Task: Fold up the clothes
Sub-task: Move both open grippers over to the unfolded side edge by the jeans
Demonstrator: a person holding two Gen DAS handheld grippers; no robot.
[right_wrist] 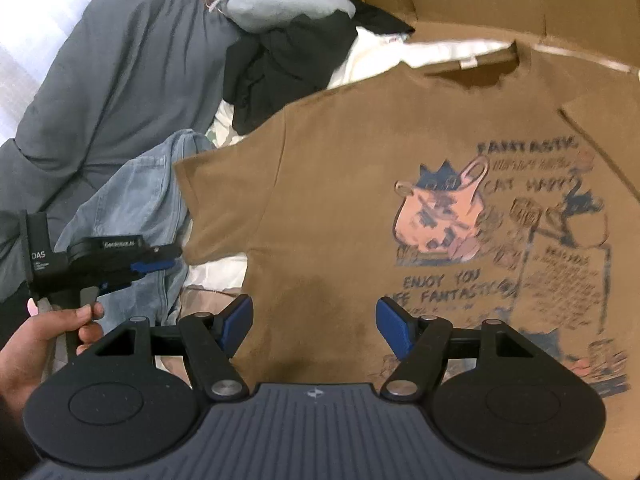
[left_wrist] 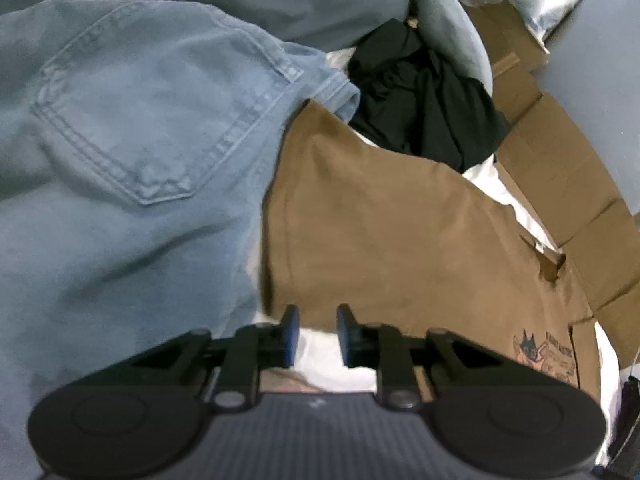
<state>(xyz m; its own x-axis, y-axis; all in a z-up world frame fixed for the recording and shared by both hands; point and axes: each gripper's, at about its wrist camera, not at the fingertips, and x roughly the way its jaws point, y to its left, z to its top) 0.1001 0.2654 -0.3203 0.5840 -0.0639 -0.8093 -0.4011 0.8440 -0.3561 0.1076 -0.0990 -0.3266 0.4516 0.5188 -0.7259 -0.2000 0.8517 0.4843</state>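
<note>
A brown T-shirt (right_wrist: 360, 184) with a cartoon print lies spread flat, print up, collar at the far side; it also shows in the left wrist view (left_wrist: 380, 232). My left gripper (left_wrist: 318, 330) is open with a narrow gap, empty, just off the edge of the shirt's left sleeve; in the right wrist view it (right_wrist: 160, 258) sits at that sleeve. My right gripper (right_wrist: 316, 324) is wide open and empty, hovering over the shirt's lower hem area.
Light blue jeans (left_wrist: 120, 140) lie left of the shirt. A black garment (left_wrist: 424, 96) and a grey plush toy (right_wrist: 280, 4) lie behind it. A dark grey blanket (right_wrist: 120, 80) is at the far left. Flattened cardboard (left_wrist: 560, 168) lies on the right.
</note>
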